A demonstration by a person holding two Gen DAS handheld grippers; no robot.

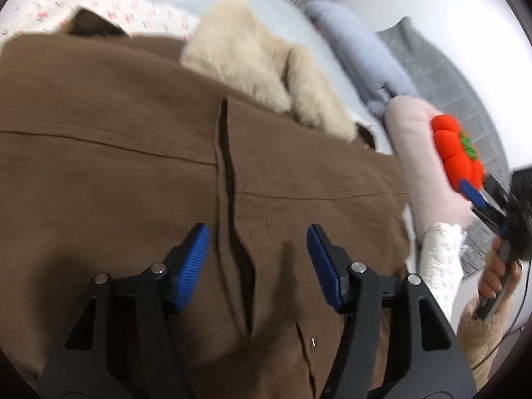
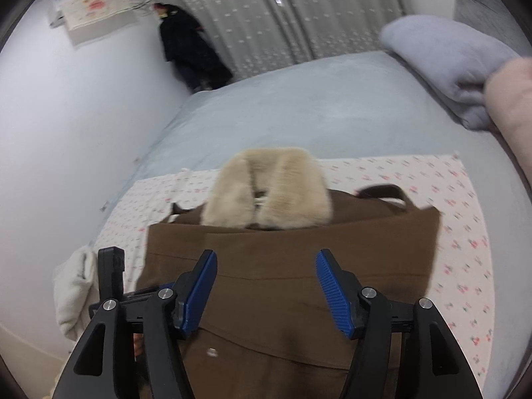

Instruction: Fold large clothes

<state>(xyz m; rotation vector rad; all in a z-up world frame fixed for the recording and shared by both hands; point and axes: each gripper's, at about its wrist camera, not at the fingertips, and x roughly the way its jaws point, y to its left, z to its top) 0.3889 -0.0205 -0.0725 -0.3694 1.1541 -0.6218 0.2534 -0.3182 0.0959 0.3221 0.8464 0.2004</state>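
Note:
A large brown coat (image 1: 133, 153) with a cream fur collar (image 1: 266, 66) lies spread on a floral cloth on the bed. It also shows in the right wrist view (image 2: 292, 266), with its fur collar (image 2: 272, 193) at the far end. My left gripper (image 1: 257, 242) is open and empty, just above the coat's back seam. My right gripper (image 2: 266, 266) is open and empty above the coat's near part. The right gripper also shows at the right edge of the left wrist view (image 1: 478, 196), held in a hand.
A white floral cloth (image 2: 459, 219) covers the pale blue bed (image 2: 316, 106). Folded grey-blue (image 2: 442, 56) and pink (image 1: 419, 153) blankets lie at the bed's side with an orange pumpkin plush (image 1: 455, 153). A white wall (image 2: 83, 116), curtains (image 2: 299, 10) and a dark hanging garment (image 2: 189, 50) lie beyond.

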